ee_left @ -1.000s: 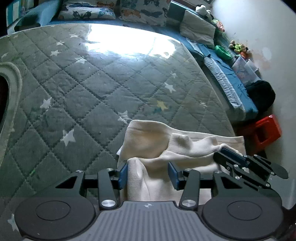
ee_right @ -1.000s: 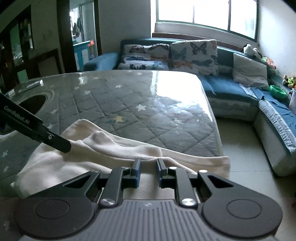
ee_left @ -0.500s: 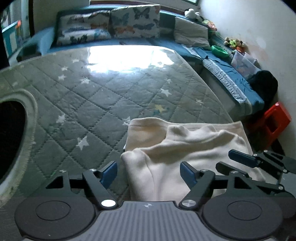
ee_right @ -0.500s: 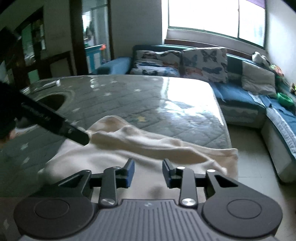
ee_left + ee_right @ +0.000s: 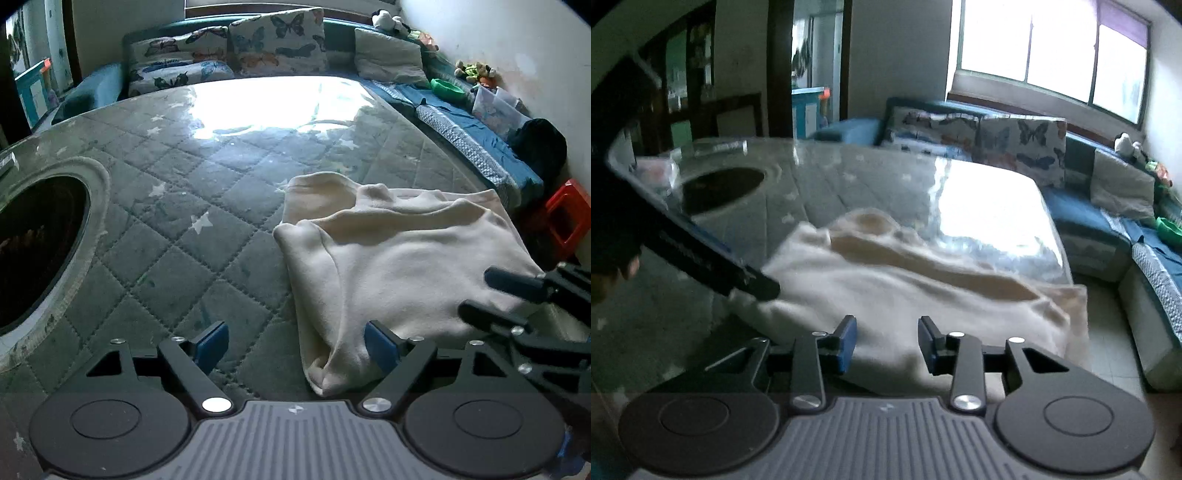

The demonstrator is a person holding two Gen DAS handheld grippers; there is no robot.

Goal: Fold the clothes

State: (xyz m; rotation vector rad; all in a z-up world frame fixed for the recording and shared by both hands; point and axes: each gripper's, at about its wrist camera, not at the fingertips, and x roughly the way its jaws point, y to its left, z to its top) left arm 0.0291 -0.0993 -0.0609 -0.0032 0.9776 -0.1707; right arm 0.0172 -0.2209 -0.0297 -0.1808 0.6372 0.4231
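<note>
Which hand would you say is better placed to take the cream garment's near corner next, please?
Left, probably: the left gripper, jaws opening, has the cream garment corner between its fingers; the right gripper faces the middle.

— We get daylight from the window behind the sofa; it throws strong white glare across the far half of the quilted cover.

— Near corners are dim. Our right view is smeared with motion blur, the left sharp. Both bend and darken at the rims.
</note>
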